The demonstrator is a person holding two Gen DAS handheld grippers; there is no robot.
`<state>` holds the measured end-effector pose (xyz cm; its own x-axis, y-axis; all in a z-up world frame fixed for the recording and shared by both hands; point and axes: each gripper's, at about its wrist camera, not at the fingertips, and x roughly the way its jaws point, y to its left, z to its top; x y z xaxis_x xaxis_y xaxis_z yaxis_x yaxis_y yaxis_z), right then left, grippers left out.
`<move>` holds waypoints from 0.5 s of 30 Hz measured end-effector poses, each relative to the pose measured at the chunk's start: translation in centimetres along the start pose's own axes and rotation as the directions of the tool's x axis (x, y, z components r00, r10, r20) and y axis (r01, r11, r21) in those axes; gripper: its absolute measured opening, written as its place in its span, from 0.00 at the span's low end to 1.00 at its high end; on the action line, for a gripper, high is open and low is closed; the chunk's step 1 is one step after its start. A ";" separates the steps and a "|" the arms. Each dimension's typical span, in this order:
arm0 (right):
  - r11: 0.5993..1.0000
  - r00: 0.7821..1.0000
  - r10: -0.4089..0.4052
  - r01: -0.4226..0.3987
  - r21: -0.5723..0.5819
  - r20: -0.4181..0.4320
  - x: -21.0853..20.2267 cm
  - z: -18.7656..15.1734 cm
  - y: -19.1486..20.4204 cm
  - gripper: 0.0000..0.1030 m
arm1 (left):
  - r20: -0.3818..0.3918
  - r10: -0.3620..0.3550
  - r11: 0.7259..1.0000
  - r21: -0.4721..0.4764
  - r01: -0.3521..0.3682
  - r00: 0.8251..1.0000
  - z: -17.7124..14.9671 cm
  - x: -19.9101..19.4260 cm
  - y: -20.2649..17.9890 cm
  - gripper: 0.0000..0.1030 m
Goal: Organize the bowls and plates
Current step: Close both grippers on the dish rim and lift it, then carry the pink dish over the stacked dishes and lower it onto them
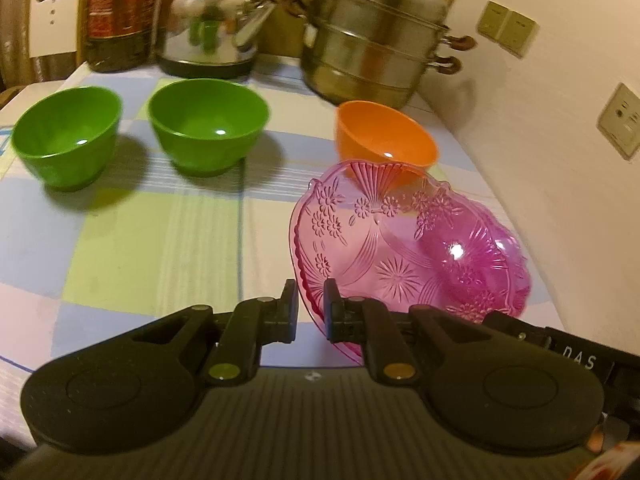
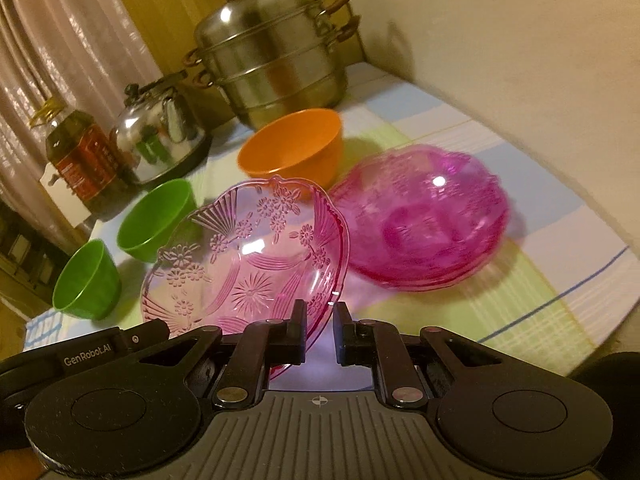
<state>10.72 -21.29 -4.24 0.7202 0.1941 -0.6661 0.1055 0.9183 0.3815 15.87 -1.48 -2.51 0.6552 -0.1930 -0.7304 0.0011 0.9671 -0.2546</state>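
Note:
A clear pink patterned plate (image 1: 384,248) hangs tilted above the checked tablecloth (image 1: 140,240), held at its near rim from both sides. My left gripper (image 1: 311,312) is shut on the rim, and my right gripper (image 2: 320,324) is shut on the rim of the same plate (image 2: 248,256). To its right, a stack of darker pink plates (image 2: 424,220) lies on the cloth. An orange bowl (image 2: 292,148) stands behind the held plate. Two green bowls (image 1: 66,136) (image 1: 206,124) stand side by side further left.
Along the back of the table stand a tiered steel steamer pot (image 1: 372,36), a shiny kettle (image 1: 208,28) and a large oil bottle (image 1: 118,12). A cream wall (image 1: 560,160) with sockets runs along the table's right side.

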 end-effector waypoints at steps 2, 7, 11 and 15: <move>1.000 1.000 -0.013 0.013 0.009 0.011 -0.6 0.2 -0.6 0.13 | -0.002 -0.011 1.000 0.012 0.011 1.000 0.0 0.0 -0.9 0.11; 0.999 0.999 -0.039 0.038 0.030 0.033 -1.9 0.6 -2.1 0.13 | -0.010 -0.031 0.999 0.043 0.031 0.999 -0.1 0.2 -3.0 0.11; 0.997 0.998 -0.055 0.053 0.047 0.043 -2.6 0.8 -3.4 0.13 | -0.011 -0.041 0.997 0.067 0.042 0.999 -0.1 0.4 -4.4 0.11; 0.996 0.997 -0.063 0.060 0.066 0.053 -3.0 1.1 -4.3 0.13 | -0.015 -0.047 0.995 0.084 0.048 0.999 -0.1 0.6 -5.5 0.11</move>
<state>8.84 -26.24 -3.19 0.7473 0.1171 -0.6541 0.1933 0.9035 0.3826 16.23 -6.94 -1.61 0.6432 -0.2410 -0.7267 0.0960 0.9670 -0.2358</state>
